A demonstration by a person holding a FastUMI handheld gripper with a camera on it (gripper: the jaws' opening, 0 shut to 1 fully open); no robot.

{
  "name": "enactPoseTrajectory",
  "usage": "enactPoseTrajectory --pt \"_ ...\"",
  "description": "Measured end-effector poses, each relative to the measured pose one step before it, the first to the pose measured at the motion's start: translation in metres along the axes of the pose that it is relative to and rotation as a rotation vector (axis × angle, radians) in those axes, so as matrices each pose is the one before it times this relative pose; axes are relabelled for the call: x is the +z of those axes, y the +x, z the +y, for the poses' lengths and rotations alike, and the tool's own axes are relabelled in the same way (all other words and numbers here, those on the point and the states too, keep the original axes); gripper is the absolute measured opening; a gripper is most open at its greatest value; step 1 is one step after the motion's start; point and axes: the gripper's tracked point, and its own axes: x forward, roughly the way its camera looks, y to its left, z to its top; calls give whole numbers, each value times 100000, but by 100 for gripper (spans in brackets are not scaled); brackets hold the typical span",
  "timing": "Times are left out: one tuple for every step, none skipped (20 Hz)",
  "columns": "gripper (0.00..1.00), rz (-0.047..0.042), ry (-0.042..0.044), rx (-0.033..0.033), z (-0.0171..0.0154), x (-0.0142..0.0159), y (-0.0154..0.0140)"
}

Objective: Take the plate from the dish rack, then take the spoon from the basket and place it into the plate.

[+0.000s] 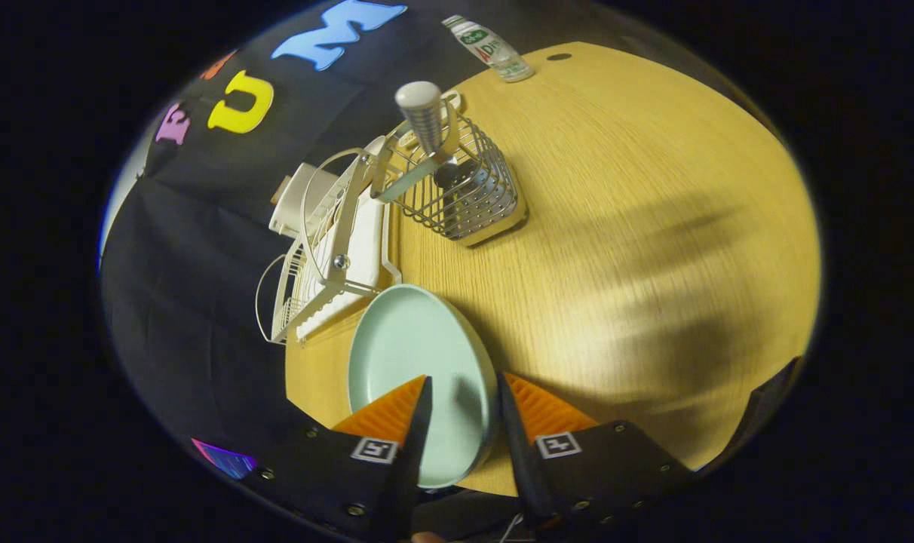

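Note:
A pale green plate (412, 354) lies on the wooden table (615, 226), just in front of the white dish rack (329, 249). My gripper (464, 381) stands open astride the plate's near right rim. One finger is over the plate's inside and the other is just outside the rim. Bare plate shows between them, so they do not press on it. Beyond the rack stands a wire basket (464, 192). A spoon (423, 121) leans in it with its ribbed pale handle sticking up.
A plastic bottle (491, 49) stands at the far side of the table, beyond the basket. A white box (295, 200) sits behind the rack against the black cloth wall. Bare table spreads to the right of the plate and basket.

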Motion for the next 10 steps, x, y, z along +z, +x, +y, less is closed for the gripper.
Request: enactPoseTrajectory --pt "67 -6598 -5518 -1504 -91 1193 -1152" --pt "82 -10302 -6935 427 179 1778 -1298" --pt "82 -12135 -8632 -298 192 2373 -1415" --pt "82 -11891 -9492 -1502 -128 2256 -1330" --pt "82 -9821 -10122 -1810 -291 2096 -1446" --pt "81 -8731 -8326 -1536 -292 1590 -1240" --pt "82 -6837 -5765 -529 -143 1524 -853" --pt "81 -4998 -3874 -633 217 1063 -605" --pt "82 -3108 -2441 -414 -162 692 -409" --pt "82 -2339 -1358 167 -159 513 -321"
